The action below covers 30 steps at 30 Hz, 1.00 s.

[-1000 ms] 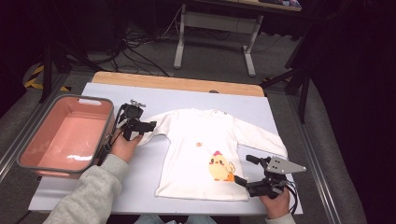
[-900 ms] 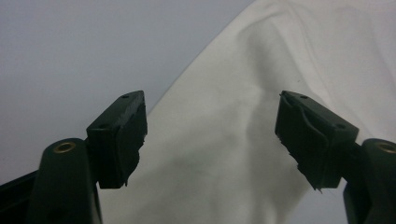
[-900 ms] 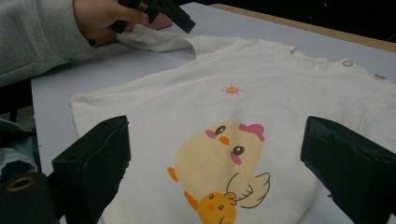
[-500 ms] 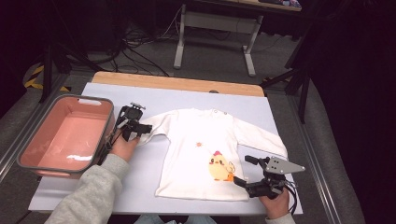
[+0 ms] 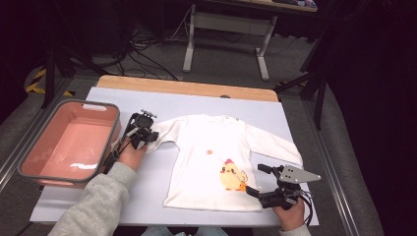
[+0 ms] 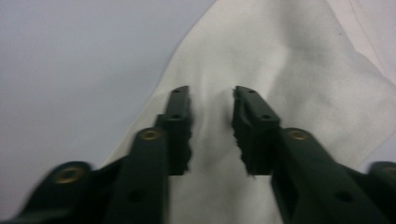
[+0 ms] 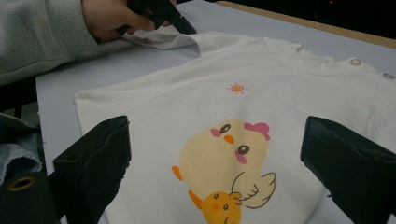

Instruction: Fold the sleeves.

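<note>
A white long-sleeved baby shirt (image 5: 206, 162) with a yellow chick print (image 5: 231, 176) lies flat, front up, on the pale table cover. My left gripper (image 5: 150, 139) rests on the end of the shirt's left sleeve. Its jaws are open a little, and sleeve fabric (image 6: 261, 56) lies between and under the left gripper (image 6: 211, 91). My right gripper (image 5: 254, 180) is at the shirt's near right hem corner, wide open. In the right gripper view the chick (image 7: 224, 163) shows between the right gripper's (image 7: 215, 128) spread jaws, and nothing is held.
A pink plastic tub (image 5: 29, 169) stands at the table's left edge, close to the left hand. A wooden table edge (image 5: 187, 88) runs along the back. Bare cover (image 5: 147, 187) lies between the shirt and the tub. The shirt's right sleeve (image 5: 275, 145) reaches toward the right edge.
The right gripper has edged slightly left toward the shirt's hem. The left gripper has barely moved on the sleeve.
</note>
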Available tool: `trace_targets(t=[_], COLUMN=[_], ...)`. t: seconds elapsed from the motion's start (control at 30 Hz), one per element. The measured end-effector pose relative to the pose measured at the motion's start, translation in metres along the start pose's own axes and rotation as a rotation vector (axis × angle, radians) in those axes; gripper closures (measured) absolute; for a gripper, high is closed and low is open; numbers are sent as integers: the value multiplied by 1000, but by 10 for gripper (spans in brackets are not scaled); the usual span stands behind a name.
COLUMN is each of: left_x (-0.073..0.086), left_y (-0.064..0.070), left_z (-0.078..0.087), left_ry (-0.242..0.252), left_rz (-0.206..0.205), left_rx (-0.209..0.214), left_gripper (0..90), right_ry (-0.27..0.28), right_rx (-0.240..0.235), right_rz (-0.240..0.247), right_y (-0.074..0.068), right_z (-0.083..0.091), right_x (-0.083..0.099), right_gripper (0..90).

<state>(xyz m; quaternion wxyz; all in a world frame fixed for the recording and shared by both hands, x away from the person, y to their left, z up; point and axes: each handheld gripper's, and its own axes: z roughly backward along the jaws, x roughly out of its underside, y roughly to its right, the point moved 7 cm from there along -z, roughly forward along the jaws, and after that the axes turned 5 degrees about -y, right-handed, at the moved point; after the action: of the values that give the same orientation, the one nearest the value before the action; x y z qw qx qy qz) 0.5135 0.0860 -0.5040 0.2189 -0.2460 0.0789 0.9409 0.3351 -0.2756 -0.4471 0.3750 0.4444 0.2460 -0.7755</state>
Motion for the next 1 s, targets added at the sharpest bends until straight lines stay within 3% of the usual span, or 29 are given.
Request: trace_targets(t=[0.07,0.17,0.27,0.53,0.73,1.0], left_x=[-1,-2,-4,-23,-37,-51], left_y=[0,-1,-2,-7,-7,-2], left_z=[0,0,2,27,43,50], left_ry=[-2,-8,-5,130,195,218], left_rz=[-5,-2,13,28,38,15], left_rx=[-12,-5,18,3,7,24], left_gripper=[837,869,879,879,879,877], right_ry=[-1,-2,1,-2,-1,-1], right_rx=[-2,-1,1,-4,-4,-5], right_rz=[2,2,0,2,4,4], right_y=[-1,0,1,0,-1,-1], right_z=[0,0,1,0,1,1], right_x=[0,0,0,0,1,1], right_gripper=[90,91,91,91,91,91])
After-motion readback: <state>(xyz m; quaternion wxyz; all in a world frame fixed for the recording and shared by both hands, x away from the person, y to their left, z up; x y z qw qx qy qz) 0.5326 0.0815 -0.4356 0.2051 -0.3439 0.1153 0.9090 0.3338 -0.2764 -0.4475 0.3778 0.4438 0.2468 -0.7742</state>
